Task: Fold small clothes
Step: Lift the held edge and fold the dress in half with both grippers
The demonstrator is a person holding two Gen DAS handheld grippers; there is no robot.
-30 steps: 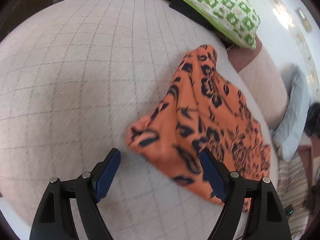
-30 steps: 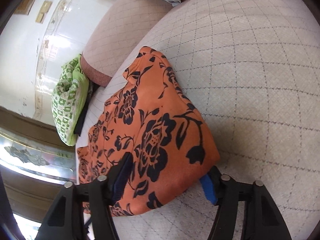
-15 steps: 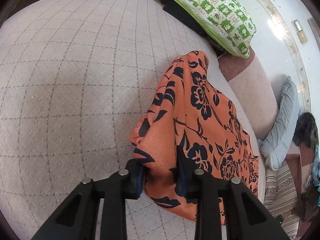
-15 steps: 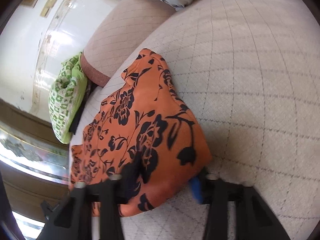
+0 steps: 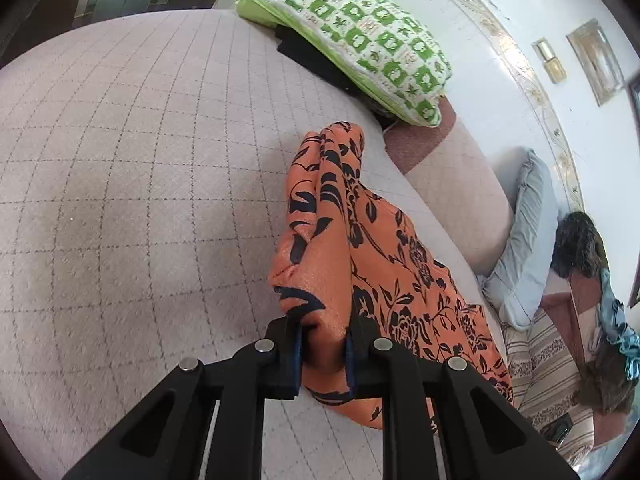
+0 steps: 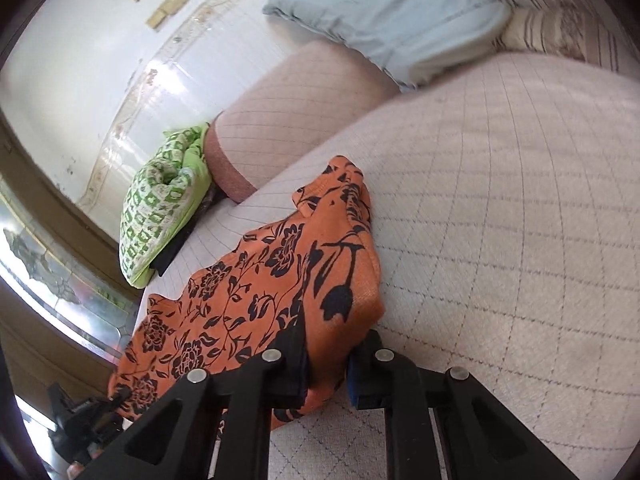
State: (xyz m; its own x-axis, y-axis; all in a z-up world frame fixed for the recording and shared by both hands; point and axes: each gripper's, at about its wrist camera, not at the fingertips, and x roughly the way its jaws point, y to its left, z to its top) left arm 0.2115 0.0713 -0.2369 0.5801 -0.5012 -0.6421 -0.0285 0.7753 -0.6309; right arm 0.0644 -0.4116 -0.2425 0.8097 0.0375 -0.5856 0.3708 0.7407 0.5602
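Jaws nearly together, the left gripper [image 5: 323,354] clamps a bunched fold of an orange cloth garment printed with black flowers [image 5: 384,264], its blue pads pressed into the fabric from both sides. From the left wrist camera, the garment rises out of the grip in a gathered ridge and spreads to the right across a beige quilted cushion with a thin grid pattern [image 5: 128,184]. Beyond it, a green-and-white patterned pillow [image 5: 360,40] lies at the cushion's far edge over something dark. A pale blue pillow [image 5: 524,240] rests against the sofa back at the right, beneath a glossy white wall [image 5: 500,20].

From the right wrist camera, the right gripper [image 6: 326,372] is likewise closed down on the garment's [image 6: 256,292] near edge, cloth pinched between its two fingers. The fabric fans away to the left over the quilted cushion [image 6: 500,208], one corner reaching toward the sofa back. The green-and-white pillow [image 6: 160,204] sits past it on the left; the pale blue pillow [image 6: 384,12] lies at the top.
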